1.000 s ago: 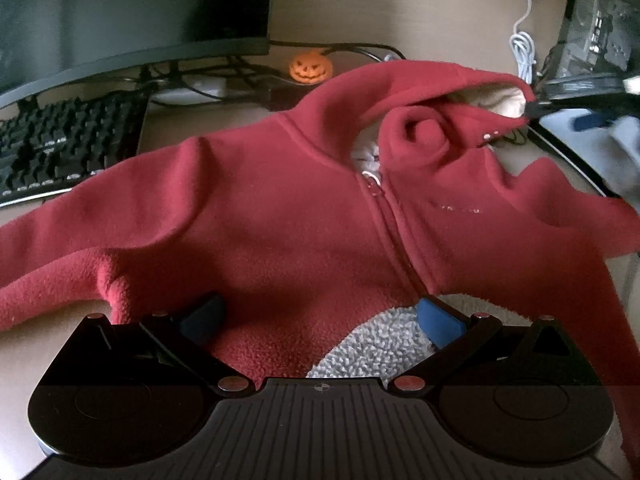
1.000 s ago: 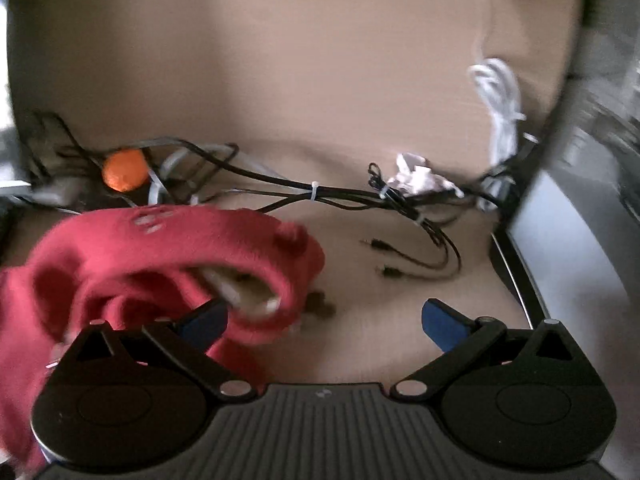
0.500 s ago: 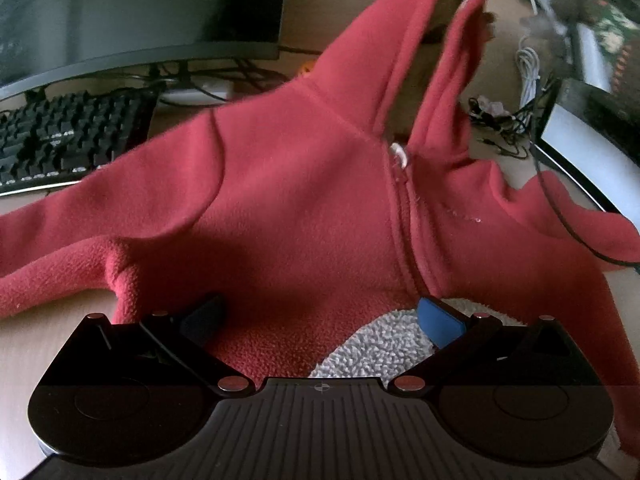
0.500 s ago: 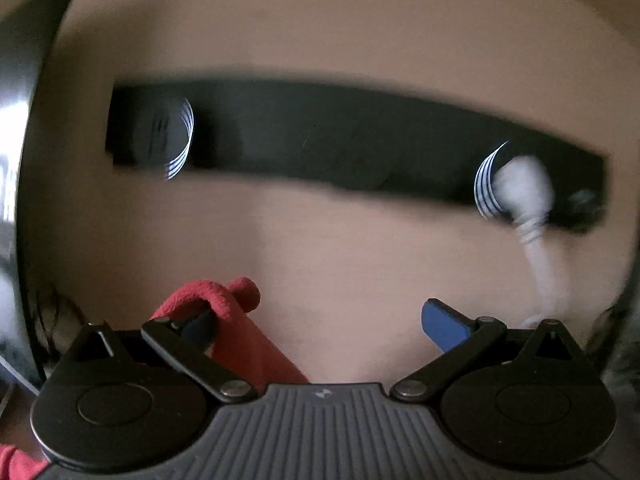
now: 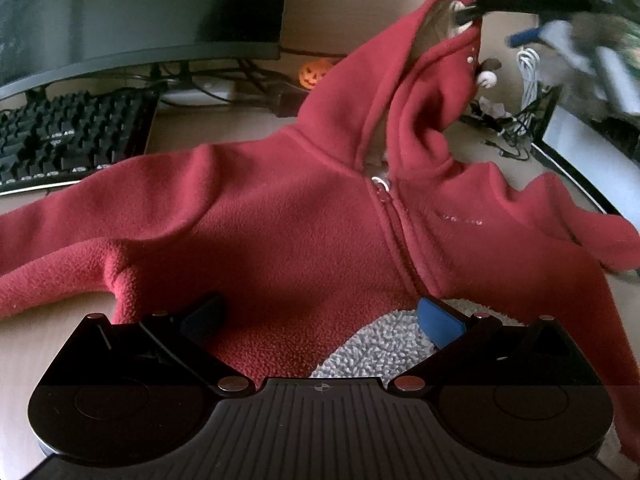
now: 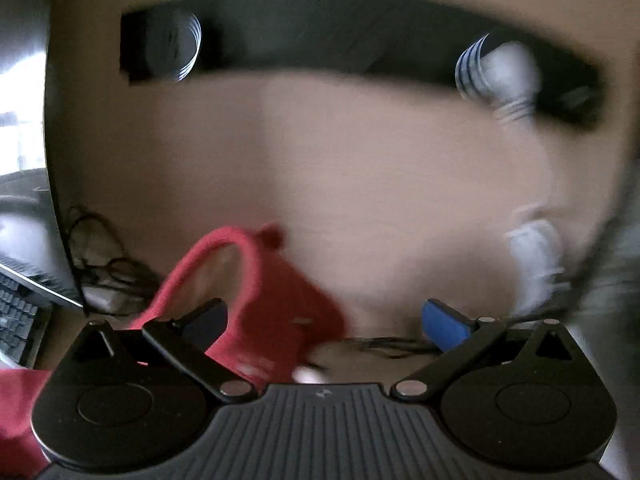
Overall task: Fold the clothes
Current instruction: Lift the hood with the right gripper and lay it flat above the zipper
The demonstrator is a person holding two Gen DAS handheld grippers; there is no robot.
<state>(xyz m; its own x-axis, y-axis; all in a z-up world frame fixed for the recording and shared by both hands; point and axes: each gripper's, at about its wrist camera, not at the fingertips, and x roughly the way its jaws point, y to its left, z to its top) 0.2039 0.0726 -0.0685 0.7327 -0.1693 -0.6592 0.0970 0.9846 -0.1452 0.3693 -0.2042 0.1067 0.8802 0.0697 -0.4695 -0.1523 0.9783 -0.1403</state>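
1. While my left gripper (image 5: 320,316) sits low at the hem of the red hoodie (image 5: 304,220), its fingers (image 5: 440,320) are spread wide, fleece and grey lining between them, nothing pinched
2. Hoodie lies front-up on the tabletop (image 5: 36,344), zip closed, sleeves out to either side
3. Hood (image 5: 420,80) is lifted off the surface, its rim hanging from my right gripper (image 5: 476,10) at the upper right of the left view
4. Right view is blurred: fingers (image 6: 448,324) stand apart, red hood fabric (image 6: 272,304) draped over the left-hand one; I cannot tell exactly how the cloth is caught
5. Behind the garment: keyboard (image 5: 68,136), monitor (image 5: 140,12), small orange pumpkin (image 5: 314,74), tangle of cables (image 5: 516,120)
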